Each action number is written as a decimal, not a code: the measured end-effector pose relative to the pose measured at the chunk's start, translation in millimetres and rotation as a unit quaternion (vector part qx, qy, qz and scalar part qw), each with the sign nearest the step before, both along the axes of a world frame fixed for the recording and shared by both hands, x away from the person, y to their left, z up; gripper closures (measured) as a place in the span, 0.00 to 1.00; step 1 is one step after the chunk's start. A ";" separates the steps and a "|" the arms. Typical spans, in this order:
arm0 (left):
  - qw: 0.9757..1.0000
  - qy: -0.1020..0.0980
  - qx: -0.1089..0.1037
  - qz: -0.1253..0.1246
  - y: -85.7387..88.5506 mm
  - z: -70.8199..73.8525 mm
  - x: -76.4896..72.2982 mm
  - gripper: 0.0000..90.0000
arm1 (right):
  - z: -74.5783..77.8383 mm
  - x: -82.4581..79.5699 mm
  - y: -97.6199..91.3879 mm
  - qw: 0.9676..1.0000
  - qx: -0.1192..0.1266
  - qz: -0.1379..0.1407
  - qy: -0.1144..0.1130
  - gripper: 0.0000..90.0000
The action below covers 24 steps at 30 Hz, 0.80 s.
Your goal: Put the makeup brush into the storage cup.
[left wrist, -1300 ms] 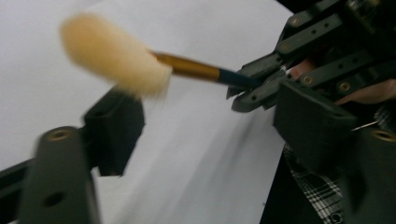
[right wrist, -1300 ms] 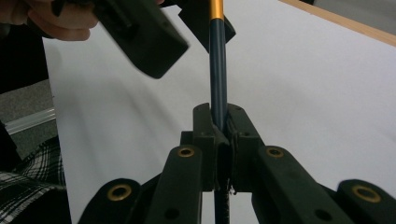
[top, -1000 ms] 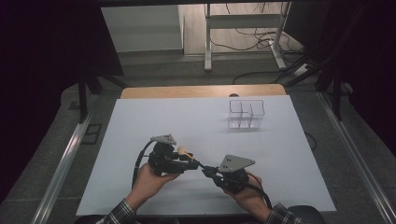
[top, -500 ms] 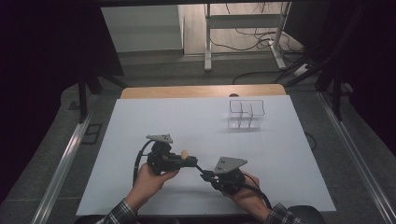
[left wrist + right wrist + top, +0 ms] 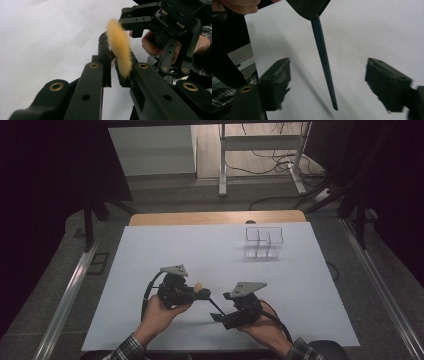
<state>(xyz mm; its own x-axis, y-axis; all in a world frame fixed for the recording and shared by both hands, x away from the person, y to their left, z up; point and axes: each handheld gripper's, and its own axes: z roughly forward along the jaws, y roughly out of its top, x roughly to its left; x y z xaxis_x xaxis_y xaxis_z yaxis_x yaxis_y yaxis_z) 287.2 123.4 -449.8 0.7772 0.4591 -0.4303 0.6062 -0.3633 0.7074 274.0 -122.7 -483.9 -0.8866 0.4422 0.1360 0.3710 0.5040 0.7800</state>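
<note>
Left gripper (image 5: pixel 202 293): near left of the table (image 5: pixel 150 250), pointing right; jaws closed on the brush.
Brush (image 5: pixel 119 48): a tan bristle head on a thin dark handle (image 5: pixel 323 58). The left gripper view shows the head standing up between the jaws; the high view shows it only as a small tan spot (image 5: pixel 198 286) at the jaw tips.
Handle: in the high view it slants from the left gripper down toward the right gripper; the right gripper view shows its full taper, with the tip free above the white surface.
Right gripper (image 5: pixel 218 317): near centre, just right of the left one; the right gripper view shows its jaws spread wide, one on each side of the handle, neither touching it.
Hands: the left hand (image 5: pixel 159 312) and right hand (image 5: pixel 260 327) enter from the near edge.
Clear box (image 5: pixel 263 242): far right of the table, well apart from both grippers, divided into compartments.
</note>
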 end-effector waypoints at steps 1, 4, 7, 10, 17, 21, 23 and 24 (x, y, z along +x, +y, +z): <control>1.000 -0.001 0.002 -0.002 -0.8 0.2 -0.3 0.92 | 0.0 0.0 0.0 1.000 0.000 0.000 0.000 0.16; 1.000 -0.004 0.007 -0.007 -3.8 1.0 -1.5 0.92 | -0.7 -2.3 3.9 1.000 -0.017 0.000 -0.010 0.12; 1.000 -0.008 0.012 -0.010 -6.1 1.7 -2.5 0.92 | -0.3 -3.5 6.5 1.000 -0.028 -0.003 -0.013 0.11; 1.000 -0.009 0.016 -0.016 -8.4 2.0 -3.2 0.92 | 0.9 -2.4 6.6 1.000 -0.027 -0.004 -0.007 0.13; 0.999 -0.009 0.023 -0.025 -13.9 1.4 -4.6 0.92 | 6.5 -1.7 5.9 0.999 -0.038 0.005 -0.018 0.41; 0.999 -0.007 0.028 -0.031 -15.8 0.1 -4.6 0.92 | 11.0 -4.4 6.0 0.999 -0.036 0.027 -0.022 0.68; 0.999 -0.007 0.029 -0.034 -16.6 -0.4 -4.6 0.92 | 11.6 -5.0 6.2 0.998 -0.038 0.032 -0.027 0.72; 0.999 -0.006 0.029 -0.034 -17.1 -0.7 -4.8 0.92 | 11.9 -6.1 6.7 0.998 -0.038 0.034 -0.031 0.77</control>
<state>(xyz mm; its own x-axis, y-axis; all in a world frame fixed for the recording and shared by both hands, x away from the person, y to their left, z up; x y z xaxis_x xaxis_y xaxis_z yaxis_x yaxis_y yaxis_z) 282.4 106.3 -450.5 0.8125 0.4291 -0.3946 0.5701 -0.4435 0.6916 268.0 -116.0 -472.0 -0.9205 0.3877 0.0479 0.2860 0.5853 0.7587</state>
